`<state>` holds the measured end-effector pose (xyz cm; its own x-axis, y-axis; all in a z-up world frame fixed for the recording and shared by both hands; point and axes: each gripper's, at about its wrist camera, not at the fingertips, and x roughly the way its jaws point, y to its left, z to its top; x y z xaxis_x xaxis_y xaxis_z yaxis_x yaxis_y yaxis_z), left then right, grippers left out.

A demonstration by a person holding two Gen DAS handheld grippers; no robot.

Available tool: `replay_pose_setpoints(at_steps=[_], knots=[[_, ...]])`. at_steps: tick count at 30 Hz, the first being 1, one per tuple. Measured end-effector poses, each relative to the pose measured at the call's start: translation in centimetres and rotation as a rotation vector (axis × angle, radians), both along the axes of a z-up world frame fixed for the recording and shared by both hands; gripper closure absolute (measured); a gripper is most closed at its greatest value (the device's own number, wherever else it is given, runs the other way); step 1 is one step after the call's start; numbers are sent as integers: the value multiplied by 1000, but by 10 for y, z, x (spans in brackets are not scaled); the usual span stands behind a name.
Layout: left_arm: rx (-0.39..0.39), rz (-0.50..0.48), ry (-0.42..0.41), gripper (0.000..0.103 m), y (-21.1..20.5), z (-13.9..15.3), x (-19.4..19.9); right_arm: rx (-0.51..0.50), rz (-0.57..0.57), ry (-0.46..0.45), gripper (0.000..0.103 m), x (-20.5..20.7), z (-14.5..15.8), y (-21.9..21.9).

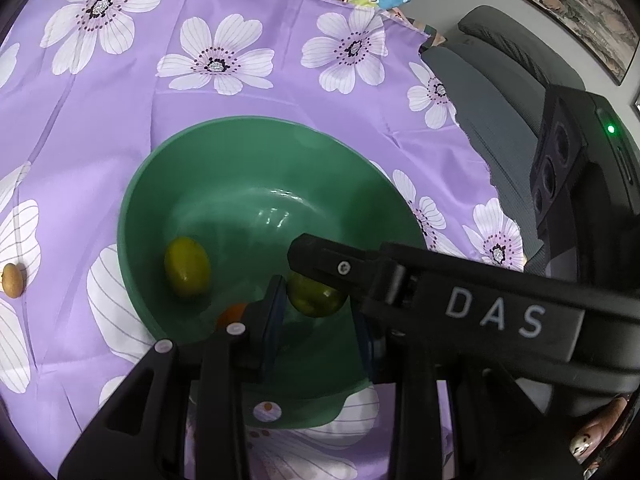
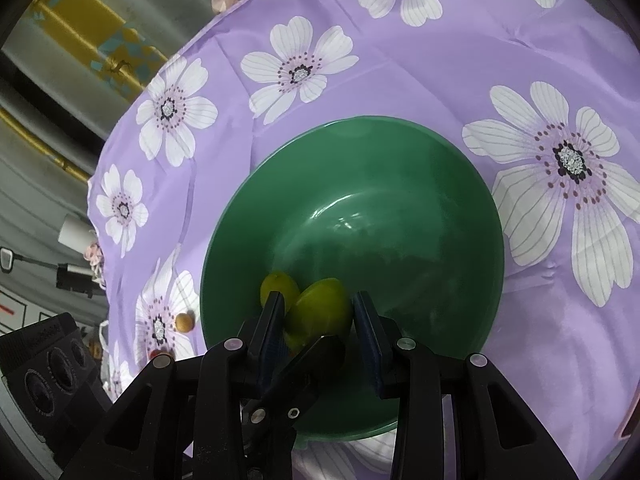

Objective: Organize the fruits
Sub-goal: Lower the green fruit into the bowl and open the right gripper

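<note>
Green fruit (image 2: 320, 308) sits between right claw (image 2: 319, 322) pads, over bowl (image 2: 360, 152).

A: Which fruit is hidden in the green bowl (image 1: 224, 168)?
B: An orange fruit (image 1: 232, 314), mostly behind the left gripper (image 1: 320, 320); a green fruit (image 1: 316, 294) is partly covered too.

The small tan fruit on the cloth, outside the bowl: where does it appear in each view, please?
Left wrist view: the small tan fruit is at the far left edge, on the cloth, well left of the green bowl.
Right wrist view: the small tan fruit is at the lower left, close beside the left rim of the green bowl.
Shared landmark: the green bowl.
</note>
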<state>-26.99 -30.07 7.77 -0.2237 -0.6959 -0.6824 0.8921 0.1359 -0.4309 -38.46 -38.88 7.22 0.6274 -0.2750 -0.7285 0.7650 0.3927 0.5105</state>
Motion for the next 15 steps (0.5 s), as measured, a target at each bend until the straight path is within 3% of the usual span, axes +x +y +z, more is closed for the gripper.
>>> replay_pose_setpoints(at_steps=[15], knots=[[12, 13, 6, 70, 0, 0, 0, -2, -3, 6, 64, 1, 0, 0]])
